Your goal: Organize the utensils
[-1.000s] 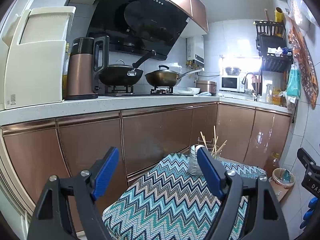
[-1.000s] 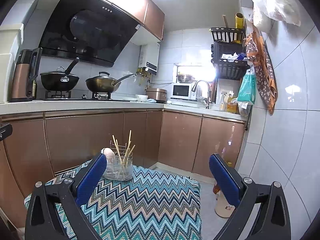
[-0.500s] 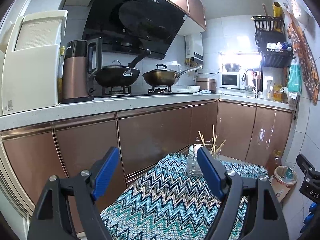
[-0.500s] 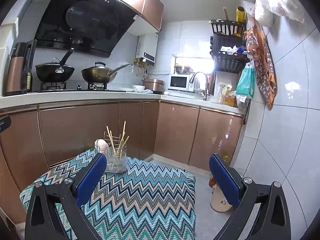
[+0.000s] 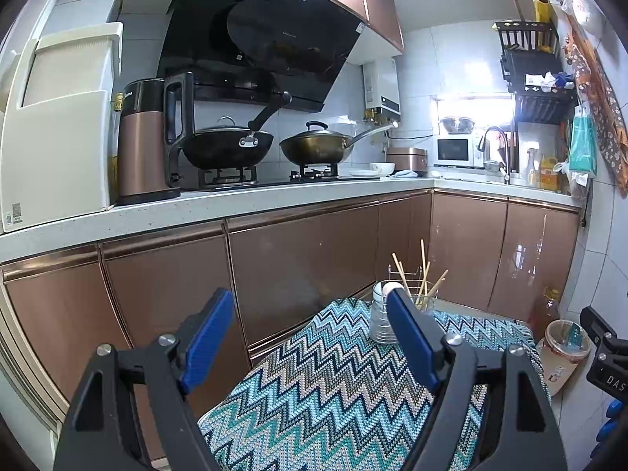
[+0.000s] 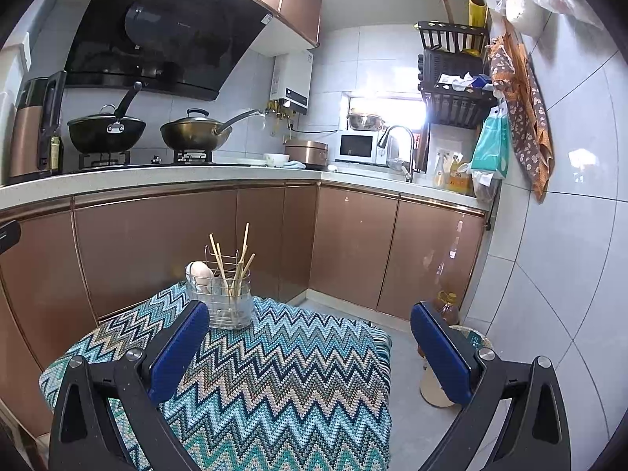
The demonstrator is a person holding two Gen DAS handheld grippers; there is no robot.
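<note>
A clear utensil holder (image 6: 225, 300) stands at the far edge of a small table under a zigzag cloth (image 6: 274, 376). It holds several wooden chopsticks (image 6: 235, 263) and a white spoon (image 6: 201, 271). In the left wrist view the holder (image 5: 382, 320) is partly hidden behind my right finger. My left gripper (image 5: 310, 337) is open and empty, held above the near side of the cloth. My right gripper (image 6: 310, 349) is open and empty, above the cloth, well short of the holder.
Brown kitchen cabinets (image 5: 302, 267) with a white counter (image 5: 219, 204) run behind and beside the table. Two woks (image 6: 106, 131) sit on the stove. A plastic bin (image 5: 565, 347) and an oil bottle (image 6: 447, 306) stand on the floor to the right.
Both cameras have tilted and pulled back slightly, so the holder sits lower and nearer in view. Both grippers stay open and empty.
</note>
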